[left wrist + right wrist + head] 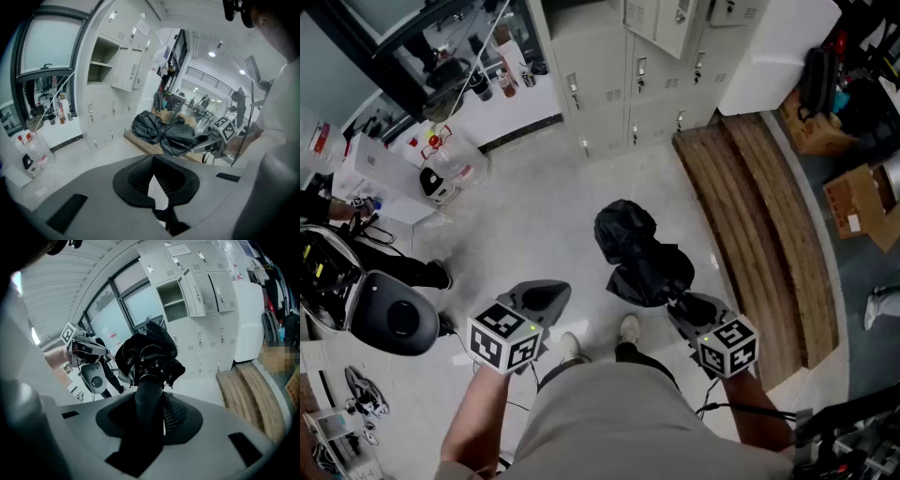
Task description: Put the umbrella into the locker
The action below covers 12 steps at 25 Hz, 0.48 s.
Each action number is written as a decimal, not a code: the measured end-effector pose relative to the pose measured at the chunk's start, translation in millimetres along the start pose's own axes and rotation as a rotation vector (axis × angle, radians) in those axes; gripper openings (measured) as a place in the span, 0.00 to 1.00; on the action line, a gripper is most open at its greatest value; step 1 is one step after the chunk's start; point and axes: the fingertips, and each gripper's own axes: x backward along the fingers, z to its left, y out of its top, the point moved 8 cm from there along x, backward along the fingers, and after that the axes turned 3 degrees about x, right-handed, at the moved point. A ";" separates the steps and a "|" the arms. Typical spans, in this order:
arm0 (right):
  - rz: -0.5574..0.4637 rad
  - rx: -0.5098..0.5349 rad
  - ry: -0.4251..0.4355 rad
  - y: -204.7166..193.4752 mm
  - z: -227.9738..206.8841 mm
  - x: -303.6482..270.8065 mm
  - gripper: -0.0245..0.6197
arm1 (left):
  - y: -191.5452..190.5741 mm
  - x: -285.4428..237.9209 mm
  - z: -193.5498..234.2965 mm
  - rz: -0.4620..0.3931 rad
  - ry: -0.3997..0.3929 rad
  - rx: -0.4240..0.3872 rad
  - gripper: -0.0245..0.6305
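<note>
One umbrella [147, 355], seemingly inside right tool [154, 414]

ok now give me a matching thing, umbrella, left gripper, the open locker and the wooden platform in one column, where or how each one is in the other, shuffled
Things
1. folded black fabric umbrella
2. left gripper
3. light grey metal locker compartment
4. brown wooden slat platform

States
A. door swung open
B. lying flat along the right side of the head view
C. handle gripped by the right gripper
D. nothing between its fingers

Pairs: 1-C, 2-D, 3-A, 4-B
</note>
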 end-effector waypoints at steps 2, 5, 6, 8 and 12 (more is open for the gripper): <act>0.023 0.003 0.007 -7.6 20.5 6.3 0.27 | -14.5 9.5 -19.8 0.006 -0.036 0.007 0.05; 0.031 0.005 0.008 -13.0 50.3 11.9 0.27 | -31.4 26.7 -39.9 0.009 -0.081 -0.007 0.05; 0.026 0.004 0.004 -13.6 59.9 12.6 0.27 | -36.0 33.2 -43.3 0.004 -0.095 -0.012 0.05; 0.016 0.001 -0.010 -13.9 79.3 12.6 0.27 | -45.2 48.1 -47.3 -0.010 -0.125 -0.016 0.05; -0.016 -0.021 -0.045 -14.0 121.0 11.4 0.27 | -65.1 82.1 -52.0 -0.030 -0.188 -0.033 0.05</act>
